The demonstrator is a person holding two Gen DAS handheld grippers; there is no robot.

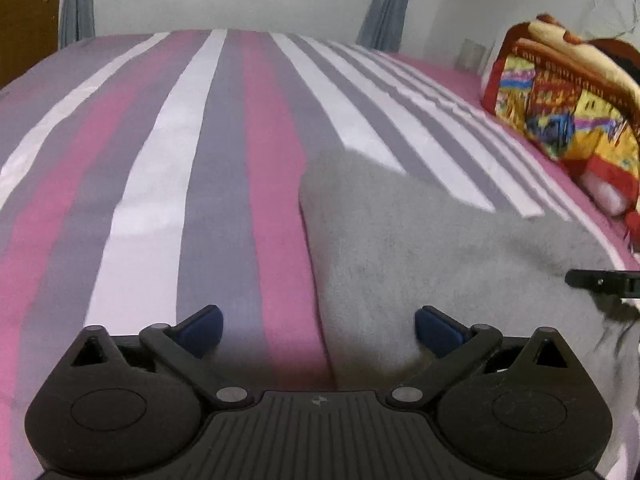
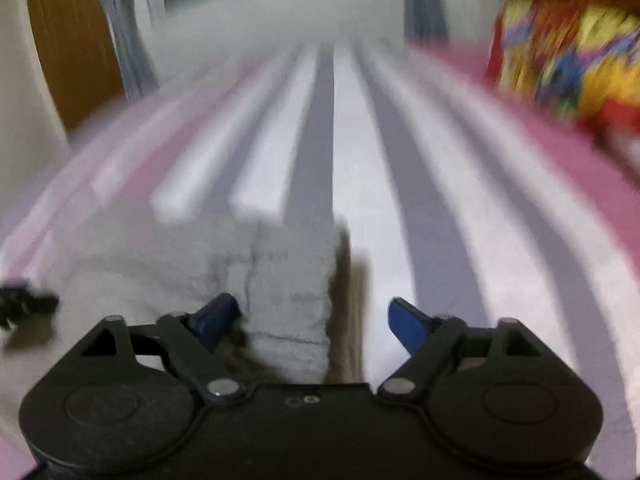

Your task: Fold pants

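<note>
The left claw [image 1: 319, 326] is spread wide and grips nothing, hanging over the left edge of the grey pants [image 1: 440, 248]. The right claw [image 2: 315, 322] is likewise wide open and empty, with a stacked, folded corner of the pants [image 2: 288, 280] between its blue fingers [image 2: 408, 324]. The pants lie on a bed sheet [image 1: 200, 160] striped pink, grey and white. A colourful folded blanket [image 1: 560, 112] sits to the far right. Grey curtains [image 1: 388, 0] hang by a pale wall, with a wooden door [image 2: 68, 40] at left.
</note>
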